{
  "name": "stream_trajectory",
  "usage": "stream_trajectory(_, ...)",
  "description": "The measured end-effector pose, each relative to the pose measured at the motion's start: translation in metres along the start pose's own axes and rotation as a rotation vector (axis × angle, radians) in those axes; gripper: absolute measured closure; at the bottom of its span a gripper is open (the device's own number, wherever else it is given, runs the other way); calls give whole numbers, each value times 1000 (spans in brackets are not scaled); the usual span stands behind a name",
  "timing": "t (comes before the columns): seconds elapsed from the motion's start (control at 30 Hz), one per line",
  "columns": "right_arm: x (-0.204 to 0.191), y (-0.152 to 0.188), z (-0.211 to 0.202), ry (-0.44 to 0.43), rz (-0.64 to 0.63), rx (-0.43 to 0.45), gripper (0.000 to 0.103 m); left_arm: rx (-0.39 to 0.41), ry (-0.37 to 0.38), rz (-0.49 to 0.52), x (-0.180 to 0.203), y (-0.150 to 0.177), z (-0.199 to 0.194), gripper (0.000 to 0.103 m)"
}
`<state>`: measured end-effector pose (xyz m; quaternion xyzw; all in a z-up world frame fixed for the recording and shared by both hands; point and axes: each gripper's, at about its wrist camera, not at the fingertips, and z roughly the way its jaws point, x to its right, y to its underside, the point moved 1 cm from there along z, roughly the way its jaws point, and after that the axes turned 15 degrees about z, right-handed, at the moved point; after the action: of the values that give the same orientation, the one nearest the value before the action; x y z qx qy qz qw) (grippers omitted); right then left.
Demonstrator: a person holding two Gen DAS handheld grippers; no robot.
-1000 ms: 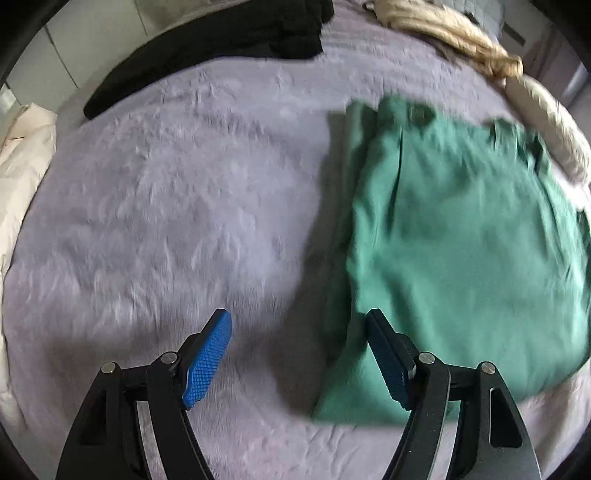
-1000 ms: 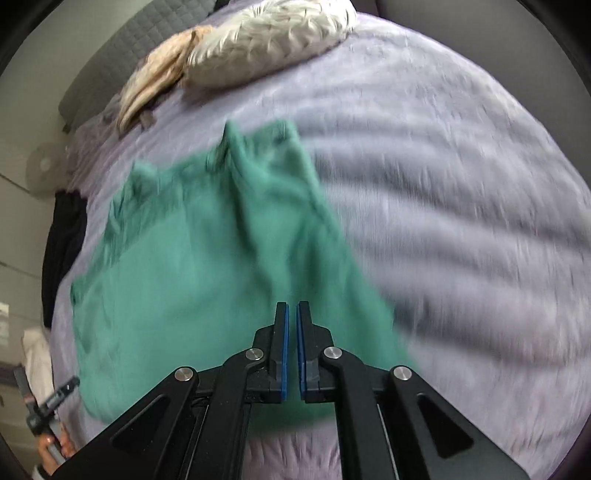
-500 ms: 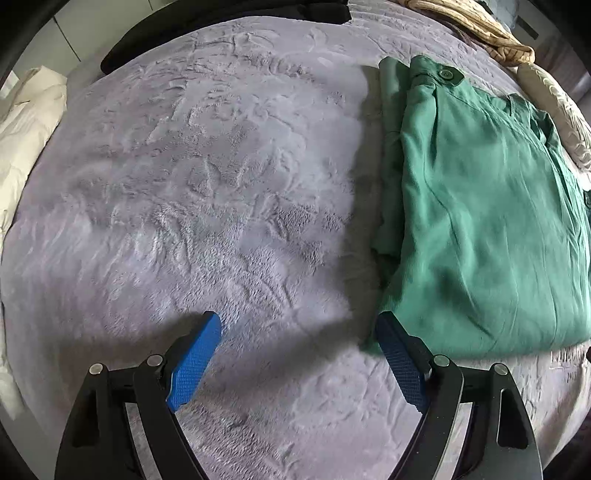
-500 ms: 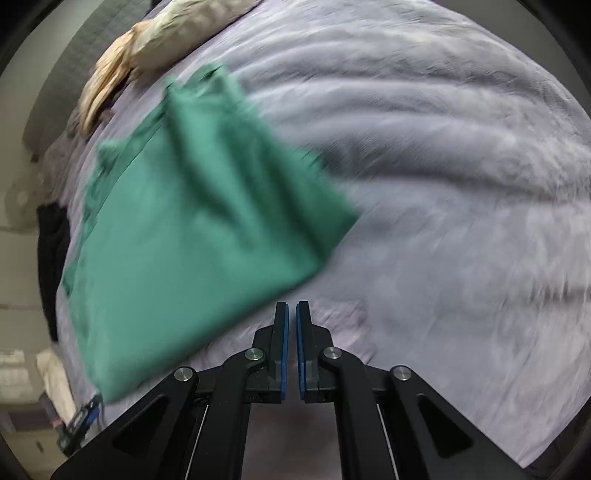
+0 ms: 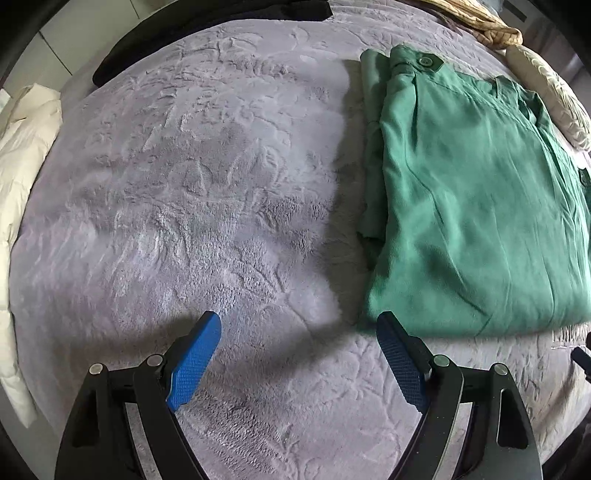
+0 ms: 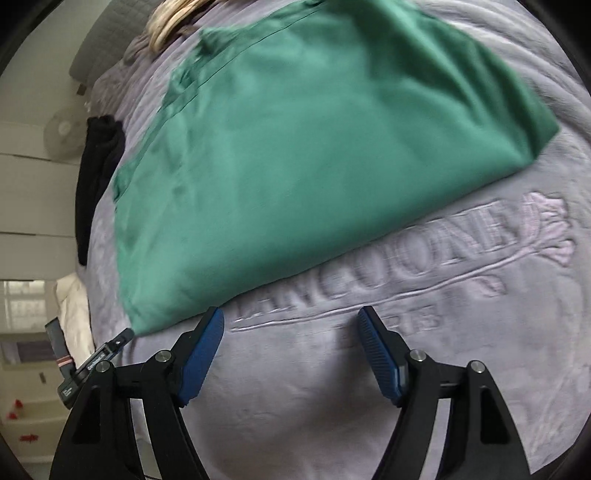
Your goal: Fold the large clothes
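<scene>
A green garment (image 5: pixel 469 206) lies folded flat on the grey plush blanket (image 5: pixel 192 192), with a buttoned waistband at its far end. In the left wrist view it lies to the right of my left gripper (image 5: pixel 297 326), which is open and empty over the blanket beside the garment's near left corner. In the right wrist view the garment (image 6: pixel 314 140) fills the upper middle. My right gripper (image 6: pixel 290 319) is open and empty, just short of the garment's near edge.
A black garment (image 5: pixel 207 33) lies at the bed's far edge and shows in the right wrist view (image 6: pixel 98 173). A cream quilt (image 5: pixel 22 177) hangs at the left. A beige cloth (image 5: pixel 476 18) and a pillow (image 5: pixel 554 99) sit far right. The blanket bears raised lettering (image 6: pixel 388 266).
My right gripper has opened and let go of the green garment, which now lies flat. Both grippers have drawn back toward the garment's near edge.
</scene>
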<state>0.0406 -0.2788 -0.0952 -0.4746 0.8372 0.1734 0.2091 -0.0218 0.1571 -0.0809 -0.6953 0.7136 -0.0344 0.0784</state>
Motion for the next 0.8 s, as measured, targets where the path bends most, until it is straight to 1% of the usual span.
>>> stream_trajectory(0.1, -9, 7, 6, -12, -8, -21, 23, 2, 3, -5, 3, -2, 1, 16)
stream_trajectory(0.17, -14, 9, 11, -19, -12, -31, 22, 3, 10, -14, 0, 2, 6, 16)
stream_trajectory(0.2, -18, 12, 13, -24, -17, -36, 22, 1, 10, -16, -3, 2, 7, 1)
stream_trajectory(0.3, -28, 17, 20, -28, -31, -49, 21, 5, 7, -20, -10, 10, 4, 0)
stream_trajectory(0.33, -30, 18, 22, -29, -35, -53, 13, 5, 8, -17, -10, 10, 4, 0)
stream_trajectory(0.37, -33, 19, 24, -31, -37, -58, 2, 5, 7, -15, -9, 10, 3, 0)
stream_trajectory(0.4, -36, 20, 26, -38, -39, -61, 0, 4, 7, -12, -11, 11, 5, 0)
stream_trajectory(0.6, -55, 30, 36, -80, -63, -75, 0, -3, 8, -4, -10, 12, 4, 0)
stream_trajectory(0.7, -64, 36, 46, -111, -65, -111, 0, -3, 12, -7, -18, 6, 13, 0)
stream_trajectory(0.8, -66, 41, 57, -150, -35, -171, 0, -14, 27, -9, -24, 7, 22, 0)
